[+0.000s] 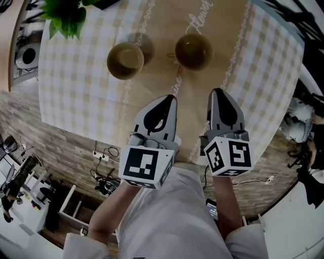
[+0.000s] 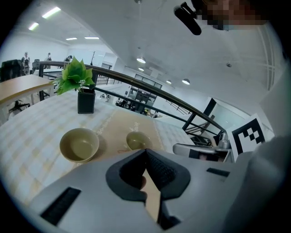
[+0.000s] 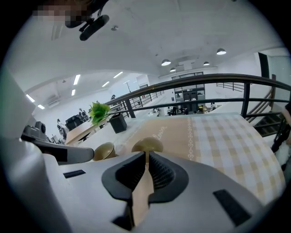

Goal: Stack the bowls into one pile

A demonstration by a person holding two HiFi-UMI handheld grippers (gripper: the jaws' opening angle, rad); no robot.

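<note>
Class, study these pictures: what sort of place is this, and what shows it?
Probably a large open-plan office or lab hall: rows of ceiling lights, a long dark railing, and a wooden desk beyond the cloth-covered table.

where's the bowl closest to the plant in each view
Head view: bowl upper left of centre, right of the plant.
Left gripper view: bowl left of centre, below the plant.
Right gripper view: bowl lower left, below the plant.
Shared landmark: the plant.
</note>
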